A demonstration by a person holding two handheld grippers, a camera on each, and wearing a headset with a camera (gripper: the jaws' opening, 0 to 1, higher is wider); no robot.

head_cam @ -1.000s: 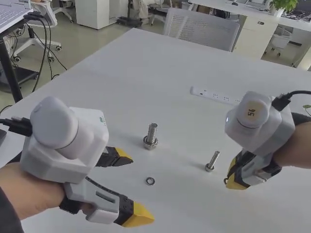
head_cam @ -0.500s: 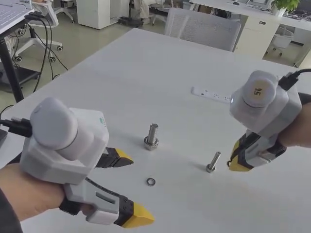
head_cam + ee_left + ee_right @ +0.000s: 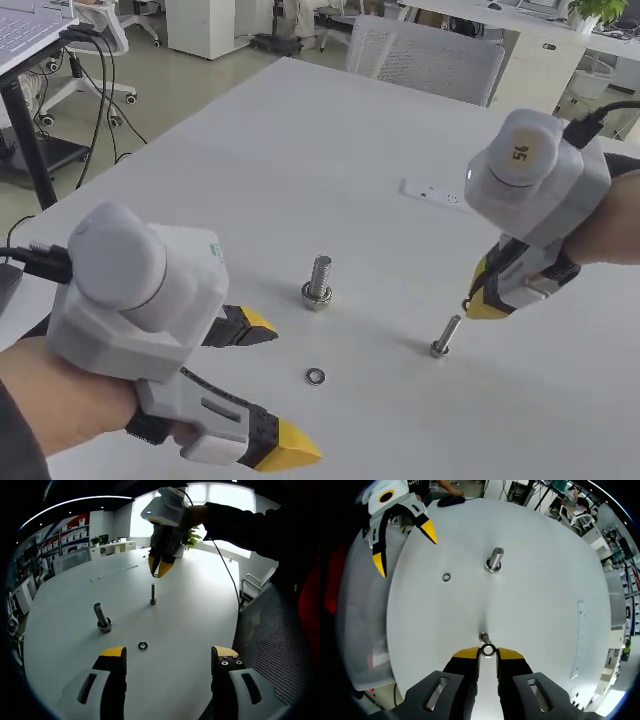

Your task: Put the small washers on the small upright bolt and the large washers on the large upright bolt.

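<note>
Small washer (image 3: 484, 651) sits pinched in the narrowed right tongs (image 3: 488, 653), close by the top of the small bolt (image 3: 484, 638). Left tongs (image 3: 170, 652) gape wide, empty, over the tabletop (image 3: 300, 170) toward its near edge. A loose washer (image 3: 143, 645) lies just ahead, the large bolt (image 3: 102, 617) upright beyond.

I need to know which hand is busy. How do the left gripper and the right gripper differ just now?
The left gripper has its jaws wide apart and empty; the right gripper has its jaws shut on a small washer. The left gripper faces the loose washer lying on the table; the right gripper hangs just above the small bolt. Both have yellow tips.
</note>
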